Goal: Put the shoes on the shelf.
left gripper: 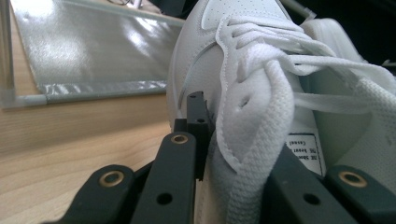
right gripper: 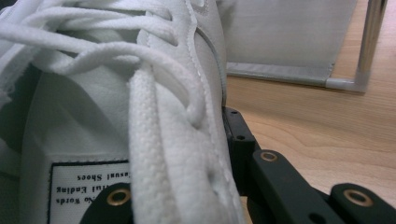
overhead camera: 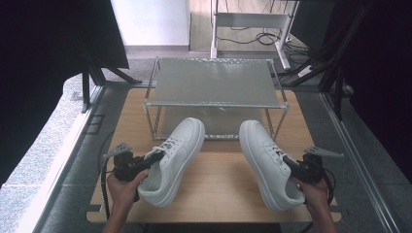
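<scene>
Two white lace-up sneakers lie on the wooden table with toes pointing away from me. My left gripper [overhead camera: 156, 156] is shut on the left sneaker [overhead camera: 176, 158] at the collar beside the laces; in the left gripper view the collar edge [left gripper: 247, 154] is pinched between the black jaws. My right gripper [overhead camera: 287, 162] is shut on the right sneaker [overhead camera: 267, 160] at its collar. In the right gripper view the collar [right gripper: 177, 154] fills the gap between the jaws, with the tongue label [right gripper: 84, 186] showing.
A low two-tier metal rack [overhead camera: 214, 82] with silvery mesh shelves stands just beyond the shoes' toes; its lower shelf [left gripper: 93, 46] is at table level. The table's front edge [overhead camera: 214, 219] runs near my hands. Cables and a desk frame lie on the floor behind.
</scene>
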`<state>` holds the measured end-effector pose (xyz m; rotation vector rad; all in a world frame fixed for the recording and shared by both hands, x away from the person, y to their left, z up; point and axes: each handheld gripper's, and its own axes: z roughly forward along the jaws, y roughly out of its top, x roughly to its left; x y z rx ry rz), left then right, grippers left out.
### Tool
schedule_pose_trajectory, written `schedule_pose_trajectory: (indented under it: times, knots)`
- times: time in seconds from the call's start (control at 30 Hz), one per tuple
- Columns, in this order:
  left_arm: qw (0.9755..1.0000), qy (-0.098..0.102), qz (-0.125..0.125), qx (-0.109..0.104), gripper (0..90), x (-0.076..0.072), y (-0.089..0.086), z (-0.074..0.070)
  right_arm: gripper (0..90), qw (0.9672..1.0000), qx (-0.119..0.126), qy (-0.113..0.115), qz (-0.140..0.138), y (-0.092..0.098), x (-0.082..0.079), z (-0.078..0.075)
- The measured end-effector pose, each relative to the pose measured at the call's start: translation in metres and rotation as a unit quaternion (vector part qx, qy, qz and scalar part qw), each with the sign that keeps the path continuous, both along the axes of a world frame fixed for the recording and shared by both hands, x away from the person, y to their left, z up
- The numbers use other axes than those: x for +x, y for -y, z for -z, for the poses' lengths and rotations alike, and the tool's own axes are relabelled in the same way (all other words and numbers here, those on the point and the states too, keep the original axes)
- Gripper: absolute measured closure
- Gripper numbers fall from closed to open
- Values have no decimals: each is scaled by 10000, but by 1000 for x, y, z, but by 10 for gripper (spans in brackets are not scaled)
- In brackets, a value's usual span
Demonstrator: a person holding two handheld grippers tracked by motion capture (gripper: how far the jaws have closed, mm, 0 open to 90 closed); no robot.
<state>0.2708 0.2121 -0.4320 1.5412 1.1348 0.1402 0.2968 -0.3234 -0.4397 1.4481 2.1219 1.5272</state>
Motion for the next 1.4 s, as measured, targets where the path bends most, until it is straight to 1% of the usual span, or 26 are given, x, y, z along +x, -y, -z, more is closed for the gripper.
schedule_pose_trajectory:
  times: [0.13,0.37,0.57,0.67,0.8,0.87,0.97,1.0,1.07,1.17,1.3,1.4]
  knots:
    - [9999,46,15,-91,844,-1,-1,-3,857,9999,101,24,1,-1,0,-1]
    - [9999,112,-4,-127,844,-1,2,-8,858,9996,232,77,124,0,1,-3]
    - [9994,265,-33,-199,844,2,5,-17,859,9990,419,73,162,1,3,-5]
    - [9991,330,-50,-245,845,5,5,-23,858,9988,438,125,167,0,4,-10]
    - [9987,468,-32,-184,845,7,6,-33,858,9991,333,207,135,-2,8,-17]
    - [9985,513,-41,-200,845,9,7,-38,858,9991,331,243,129,-3,10,-21]
    - [9981,580,-49,-221,844,14,9,-45,858,9985,456,284,100,-5,13,-28]
    - [9979,598,-61,-234,844,16,9,-47,858,9982,491,330,94,-5,15,-30]
    - [9977,629,-72,-248,844,20,10,-53,858,9978,543,367,92,-7,17,-37]
    - [9972,694,-88,-257,844,25,11,-61,858,9975,539,432,160,-9,21,-46]
    - [9966,764,-110,-286,844,31,10,-71,858,9965,652,492,185,-11,28,-58]
    - [9963,793,-126,-305,844,37,11,-79,858,9961,660,543,215,-14,33,-67]
